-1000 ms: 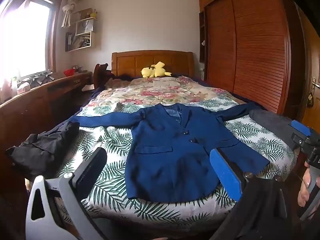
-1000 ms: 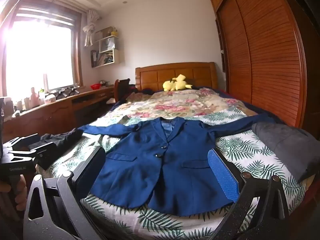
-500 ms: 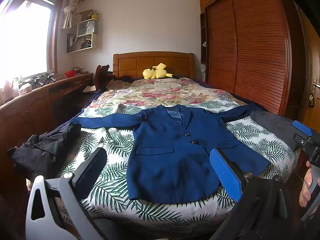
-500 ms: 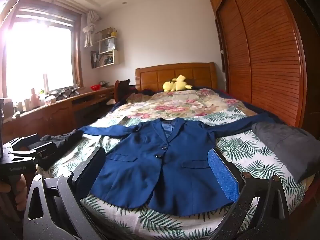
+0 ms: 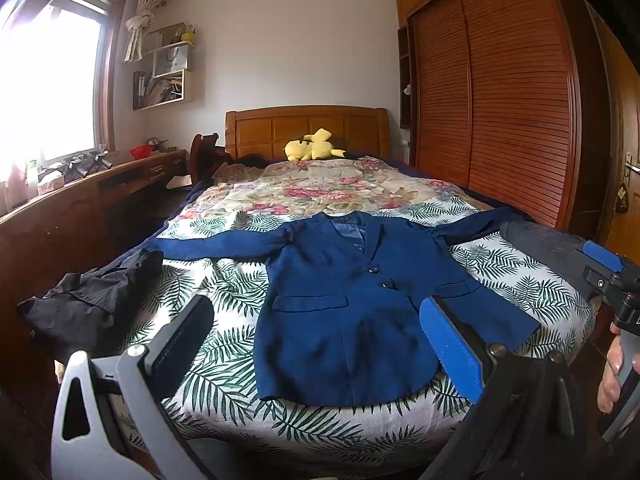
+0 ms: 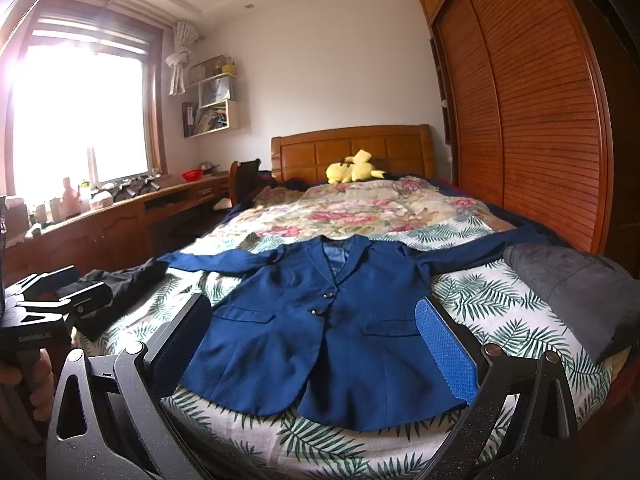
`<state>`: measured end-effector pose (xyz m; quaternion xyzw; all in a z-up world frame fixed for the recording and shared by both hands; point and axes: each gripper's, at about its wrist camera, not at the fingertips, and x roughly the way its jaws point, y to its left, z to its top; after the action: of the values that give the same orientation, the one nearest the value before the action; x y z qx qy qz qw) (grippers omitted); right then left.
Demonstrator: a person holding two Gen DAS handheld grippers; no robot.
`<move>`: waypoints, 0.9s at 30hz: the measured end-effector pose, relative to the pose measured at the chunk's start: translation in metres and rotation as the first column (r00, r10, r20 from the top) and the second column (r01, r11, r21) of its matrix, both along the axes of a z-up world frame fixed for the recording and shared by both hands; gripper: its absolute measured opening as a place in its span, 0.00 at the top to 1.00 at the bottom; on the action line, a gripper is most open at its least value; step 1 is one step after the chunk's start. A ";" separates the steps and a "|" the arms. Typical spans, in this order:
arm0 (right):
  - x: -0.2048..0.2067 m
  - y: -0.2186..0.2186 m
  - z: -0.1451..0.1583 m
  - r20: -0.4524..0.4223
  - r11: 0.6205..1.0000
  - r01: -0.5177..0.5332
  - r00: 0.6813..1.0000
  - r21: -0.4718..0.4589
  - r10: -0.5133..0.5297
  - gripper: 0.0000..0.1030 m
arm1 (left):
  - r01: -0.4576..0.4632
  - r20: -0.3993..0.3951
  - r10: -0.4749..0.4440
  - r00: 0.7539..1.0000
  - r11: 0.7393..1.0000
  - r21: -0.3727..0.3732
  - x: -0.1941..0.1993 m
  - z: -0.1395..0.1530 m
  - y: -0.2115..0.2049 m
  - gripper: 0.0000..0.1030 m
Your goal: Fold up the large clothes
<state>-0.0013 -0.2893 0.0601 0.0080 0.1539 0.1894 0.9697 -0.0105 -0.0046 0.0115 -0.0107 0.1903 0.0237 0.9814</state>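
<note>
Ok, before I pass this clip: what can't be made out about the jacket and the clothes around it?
- Blue jacket: the right sleeve's end runs behind the grey garment in the right wrist view.
- Its hem corner sits behind the left gripper finger in the left wrist view.
- Black garment: crumpled, its type is unreadable.
- Shelf items: too small in both views.

Home bedroom, bed point(image 5: 304, 200) with headboard, slatted wardrobe point(image 5: 500, 100), window desk point(image 6: 132, 216)
</note>
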 end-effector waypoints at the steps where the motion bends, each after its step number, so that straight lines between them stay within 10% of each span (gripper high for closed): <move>1: 0.001 0.000 -0.001 0.001 1.000 0.001 1.000 -0.001 -0.001 0.00 | 0.000 0.000 0.000 1.000 1.000 0.002 0.000 0.000 -0.002 0.00; 27: -0.001 -0.001 0.000 0.001 1.000 0.001 1.000 0.001 -0.001 0.00 | -0.002 0.012 0.002 1.000 1.000 0.011 -0.003 0.004 -0.008 0.00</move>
<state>-0.0022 -0.2899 0.0599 0.0085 0.1535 0.1890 0.9699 -0.0133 -0.0130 0.0153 -0.0055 0.1840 0.0255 0.9826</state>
